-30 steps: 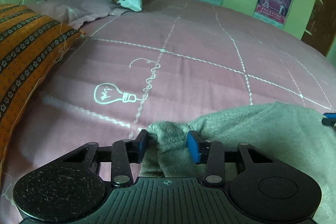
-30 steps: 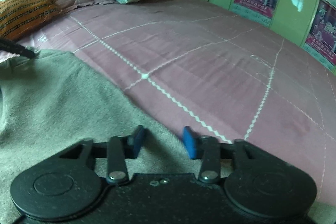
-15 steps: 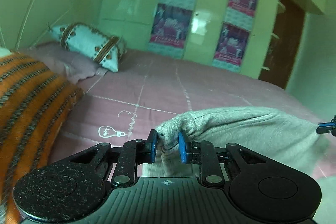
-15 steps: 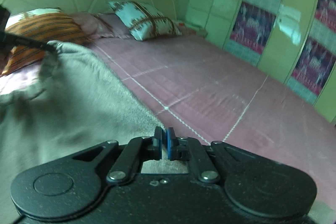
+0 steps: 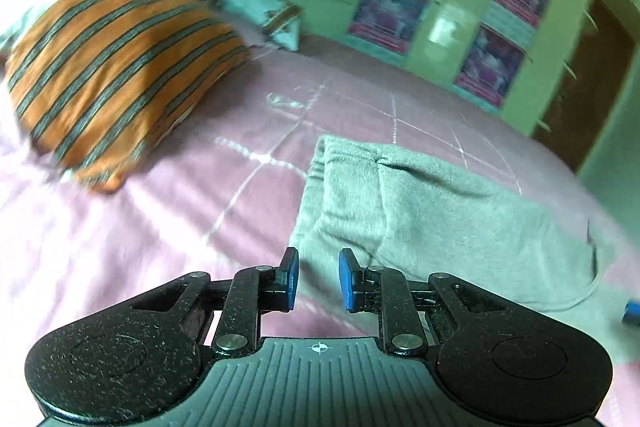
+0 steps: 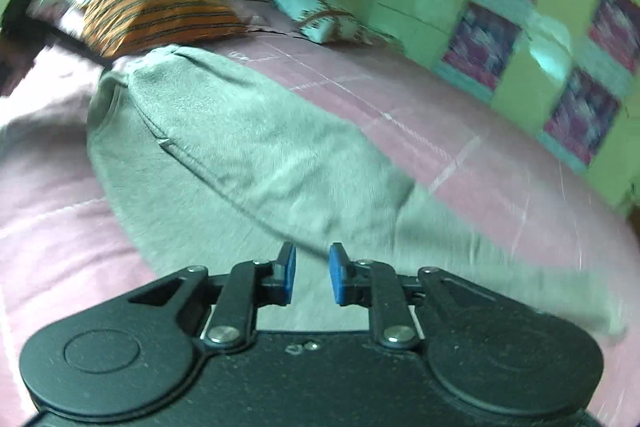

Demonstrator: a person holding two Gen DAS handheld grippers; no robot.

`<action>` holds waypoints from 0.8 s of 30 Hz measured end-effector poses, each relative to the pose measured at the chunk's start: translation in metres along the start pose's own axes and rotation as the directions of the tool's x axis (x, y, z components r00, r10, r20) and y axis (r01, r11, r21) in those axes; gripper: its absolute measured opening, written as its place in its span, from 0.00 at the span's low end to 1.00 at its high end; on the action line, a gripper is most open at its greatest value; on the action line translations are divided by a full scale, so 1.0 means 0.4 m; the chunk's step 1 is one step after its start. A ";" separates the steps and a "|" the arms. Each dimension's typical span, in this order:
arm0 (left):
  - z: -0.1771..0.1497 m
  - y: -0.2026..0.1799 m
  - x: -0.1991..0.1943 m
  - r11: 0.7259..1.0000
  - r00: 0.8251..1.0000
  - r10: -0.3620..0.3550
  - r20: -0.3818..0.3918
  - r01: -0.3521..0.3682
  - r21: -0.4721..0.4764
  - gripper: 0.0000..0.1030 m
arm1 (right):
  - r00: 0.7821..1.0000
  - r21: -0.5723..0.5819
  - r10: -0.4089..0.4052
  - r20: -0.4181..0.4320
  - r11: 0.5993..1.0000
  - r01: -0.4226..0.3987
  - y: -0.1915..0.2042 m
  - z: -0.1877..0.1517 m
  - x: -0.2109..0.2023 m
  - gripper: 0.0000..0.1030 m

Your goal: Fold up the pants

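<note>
Grey pants (image 5: pixel 432 211) lie folded over on the pink bedspread (image 5: pixel 140 227), one layer on top of another. My left gripper (image 5: pixel 318 281) is open and empty, raised over the near left edge of the pants. In the right wrist view the pants (image 6: pixel 240 155) stretch from the front towards the pillows. My right gripper (image 6: pixel 311 274) is open and empty above their near end. A blue fingertip (image 5: pixel 632 317) of the right gripper shows at the right edge of the left wrist view.
An orange striped pillow (image 5: pixel 116 67) lies at the left near the head of the bed, with a pale blue patterned pillow (image 5: pixel 260 7) behind it. Green cupboard doors with posters (image 5: pixel 496 59) stand beyond the bed. The bedspread (image 6: pixel 460 131) extends to the right.
Both grippers were shut on the pants half a second ago and are now open. The pants have dropped onto the bed in a fold. Both grippers have pulled back and up.
</note>
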State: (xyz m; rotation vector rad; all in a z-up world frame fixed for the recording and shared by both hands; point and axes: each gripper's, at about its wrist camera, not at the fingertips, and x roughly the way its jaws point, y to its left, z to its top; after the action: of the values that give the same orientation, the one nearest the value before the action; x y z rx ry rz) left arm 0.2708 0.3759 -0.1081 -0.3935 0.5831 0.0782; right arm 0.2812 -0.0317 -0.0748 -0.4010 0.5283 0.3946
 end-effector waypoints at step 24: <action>-0.078 -0.032 0.181 0.816 0.990 -0.137 0.032 0.131 -0.563 0.22 | 0.998 0.592 -0.053 -0.040 0.803 0.066 -0.173 -0.042 0.116 0.30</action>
State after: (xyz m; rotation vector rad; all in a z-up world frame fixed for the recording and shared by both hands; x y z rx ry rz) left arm 0.3173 0.3494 -0.1675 -1.0168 0.5323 0.1143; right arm 0.3429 -0.0865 -0.0956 0.1899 0.6282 0.1450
